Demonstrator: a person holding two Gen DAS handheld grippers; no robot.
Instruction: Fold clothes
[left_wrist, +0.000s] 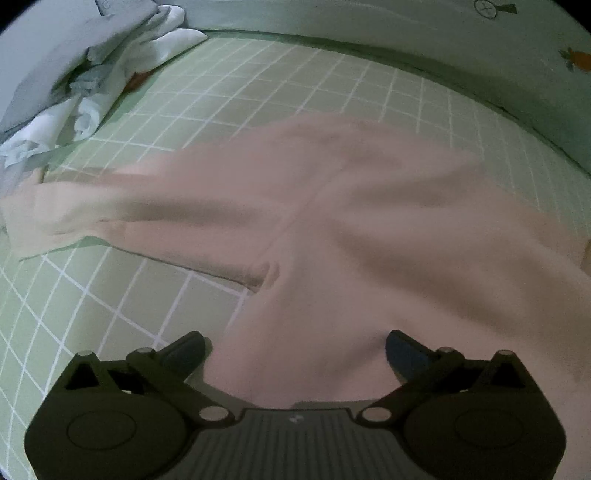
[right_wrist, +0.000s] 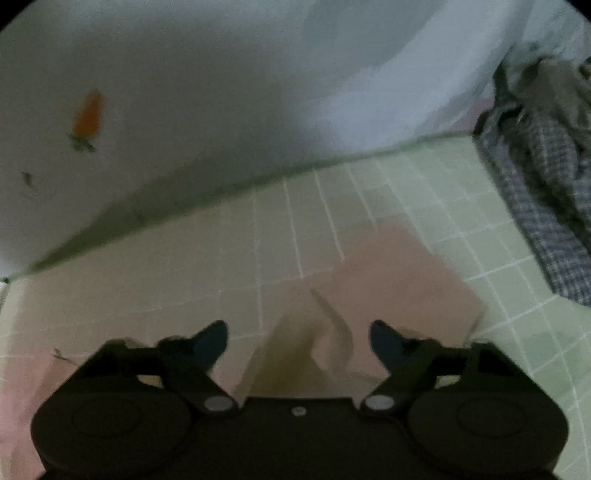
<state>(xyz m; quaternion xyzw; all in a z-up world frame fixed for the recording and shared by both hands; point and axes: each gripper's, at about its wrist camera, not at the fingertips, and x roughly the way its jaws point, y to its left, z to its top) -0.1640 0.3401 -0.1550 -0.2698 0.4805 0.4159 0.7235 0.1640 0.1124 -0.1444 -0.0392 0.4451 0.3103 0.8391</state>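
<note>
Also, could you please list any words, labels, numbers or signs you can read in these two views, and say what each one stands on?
No readable words or numbers in either view.
Circled cross sign with a small dark mark beside it: printed on the pale fabric behind the green checked sheet; a symbol, no text.
Small pale mark on the left gripper body: too small to read.
Orange carrot print on the pale fabric: a picture, no lettering.

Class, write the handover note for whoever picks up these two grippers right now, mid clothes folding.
Left gripper: open, empty, over the pink garment.
Right gripper: open, empty, over a pink fabric edge.
Garment lies spread, wrinkled, on the green checked sheet, one sleeve stretched out.
White clothes and a checked pile sit aside.
Done: no fold visible yet.
Left: fold it.
</note>
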